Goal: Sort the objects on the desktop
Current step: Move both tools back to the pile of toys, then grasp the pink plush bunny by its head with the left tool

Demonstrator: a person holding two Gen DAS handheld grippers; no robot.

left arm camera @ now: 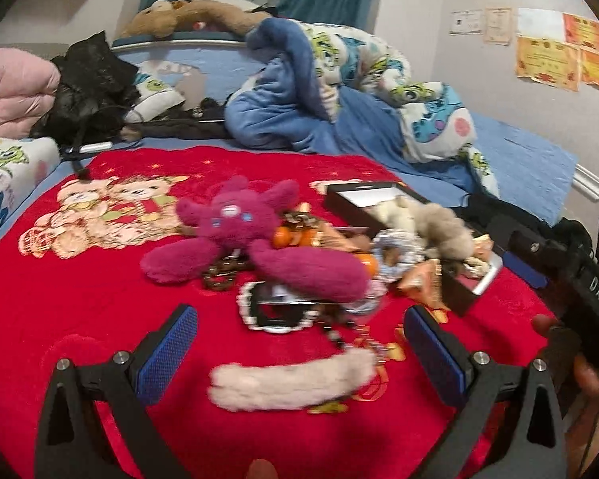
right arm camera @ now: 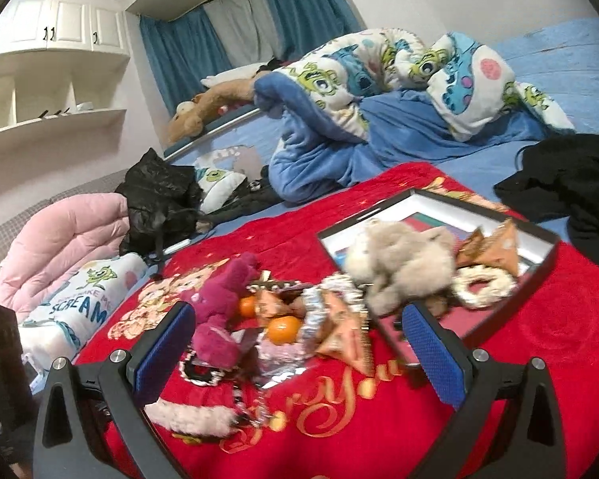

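Right now both claws hang open above a red plush blanket [left arm camera: 80,299] printed with cartoon bears, spread over a bed with a blue sheet [left arm camera: 531,159]. The left claw [left arm camera: 299,353] stands wide, its blue-padded fingers [left arm camera: 167,353] gripping nothing; between them, nearer the camera than the pad tips, lies a pale pink fuzzy strip [left arm camera: 291,383] with a beaded chain running from its right end. Just beyond the tips sits a black-and-white beaded frame [left arm camera: 275,311], and past that a magenta plush toy [left arm camera: 239,235] sprawls over a heap of small things, including small orange fruits [left arm camera: 285,237] and a crinkly silver-and-white ruffled ring [left arm camera: 395,251]. To the right of the heap a shallow black box with a white lining [left arm camera: 363,195] holds a beige fluffy plush toy [left arm camera: 435,223].

The right claw [right arm camera: 299,353] is likewise wide and holds nothing. In its view the same heap lies between and just beyond its fingers: the magenta plush toy [right arm camera: 219,315] close to the left pad, an orange fruit [right arm camera: 283,329] in the middle, and tan paper-like triangular packets [right arm camera: 343,331] towards the right pad. The pale pink fuzzy strip [right arm camera: 191,417] lies low on the left, below the left pad. The black box [right arm camera: 543,255] sits ahead on the right, with the beige plush toy [right arm camera: 403,263] and a white fuzzy ring [right arm camera: 483,285] inside it; its near corner lies close to the right pad.
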